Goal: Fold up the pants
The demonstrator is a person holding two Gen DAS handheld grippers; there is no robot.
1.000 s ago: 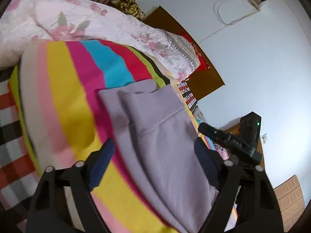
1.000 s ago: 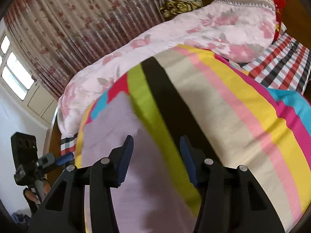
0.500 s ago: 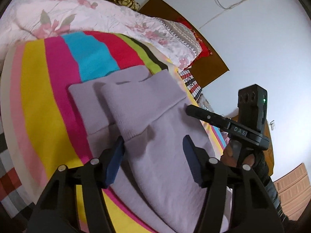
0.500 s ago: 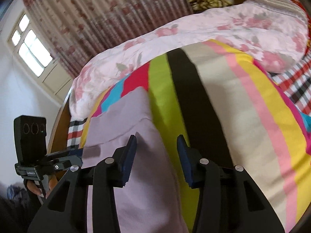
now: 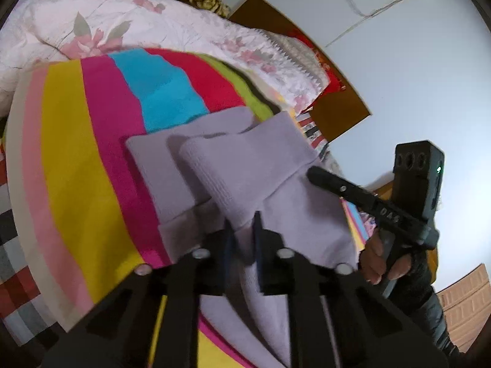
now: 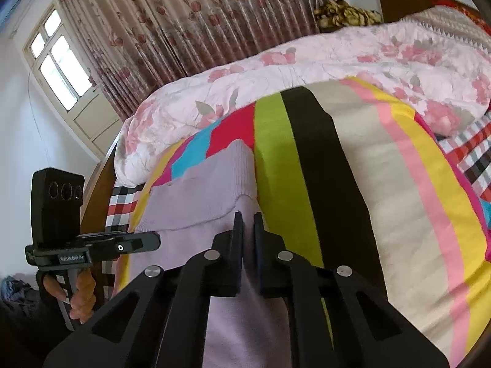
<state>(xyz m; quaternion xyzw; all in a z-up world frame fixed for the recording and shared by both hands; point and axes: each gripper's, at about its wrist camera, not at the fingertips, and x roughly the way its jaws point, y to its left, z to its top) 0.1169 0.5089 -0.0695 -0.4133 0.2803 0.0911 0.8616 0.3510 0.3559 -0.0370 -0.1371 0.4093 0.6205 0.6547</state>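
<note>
Left gripper (image 5: 242, 230): jaws are now closing down to a narrow slit, where a second ago they were standing wide apart over the cloth. A ridge of lilac fabric is being pinched between the pads, on the left edge of the pants.

Pants (image 5: 245, 165): lying flat on the striped blanket (image 5: 67, 141), legs stacked one on the other, ribbed cuffs pointing away toward the quilt (image 5: 129, 27). The cuff end is sitting roughly mid-blanket, over the pink, blue and red stripes.

Right gripper (image 6: 248, 225): likewise going from open to nearly shut; the pads are pressing a fold of the same lilac cloth at the pants' right edge, just beside the green stripe.

What the change is meaning: both sides are now being held, so the grasp stage looks finished. By my reading the next move is lifting both edges together and carrying them over toward the cuffs, or the other way, to halve the length. Fold itself not yet begun.

Pants fabric: soft knit, matte, pale lilac, cuffs finely ribbed and slightly gathered. It is bunching readily under the pads and will probably sag between the two holds.

Blanket: fleecy, broad bright stripes, humped over the bed.

Quilt: pink floral, crinkled, puffy, lying behind the blanket.

Hands: a person's fingers are wrapping each gripper handle, left hand (image 6: 81, 294), right hand (image 5: 383, 260).
</note>
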